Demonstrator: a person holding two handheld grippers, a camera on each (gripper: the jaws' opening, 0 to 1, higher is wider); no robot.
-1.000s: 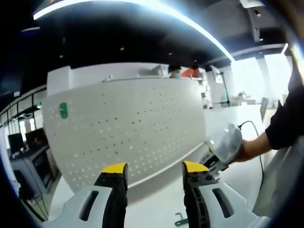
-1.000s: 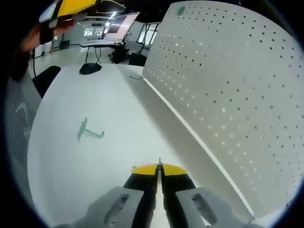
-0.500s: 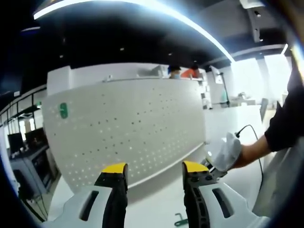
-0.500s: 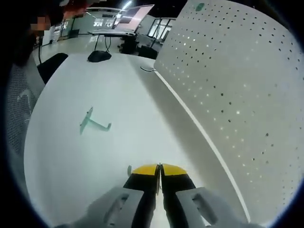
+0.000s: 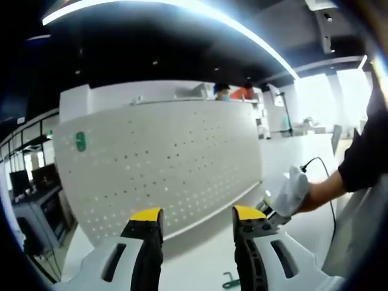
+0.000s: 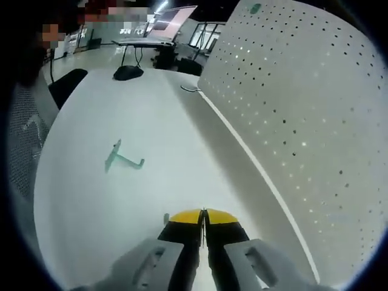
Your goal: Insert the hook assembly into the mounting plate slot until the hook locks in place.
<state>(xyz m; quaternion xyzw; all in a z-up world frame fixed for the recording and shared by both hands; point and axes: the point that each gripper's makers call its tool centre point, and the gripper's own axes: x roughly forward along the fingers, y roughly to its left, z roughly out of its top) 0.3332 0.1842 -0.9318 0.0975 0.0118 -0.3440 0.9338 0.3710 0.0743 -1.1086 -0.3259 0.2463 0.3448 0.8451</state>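
On the table: hook (image 6: 123,159), a small green piece, lies flat on the bare white top, well apart from both grippers; its tip also shows low between the left fingers (image 5: 230,281).
Pegboard: a tall white panel (image 5: 163,167) stands upright along the far edge of the table (image 6: 121,218), dotted with rows of small round holes; a green tag (image 5: 80,141) sits near its upper corner.
Left gripper: held above the table (image 5: 197,225), facing the pegboard, fingers spread wide with nothing between them.
Right gripper: low over the table (image 6: 203,215), pointing along the panel's foot, yellow-tipped fingers pressed together on nothing.
Person: a white-gloved hand (image 5: 286,193) with a dark sleeve holds the right gripper.
Hook shape: a short flat backplate at 1 end and a thin straight arm ending in a small upturned tip.
Handling, as a guess: light and stiff, probably plastic or coated metal, smooth enough to skate on the slick top when nudged.
Where to hold: across the straight arm near the backplate, leaving the backplate free to enter a hole.
Step in hand: hook not yet picked up; nothing inserted.
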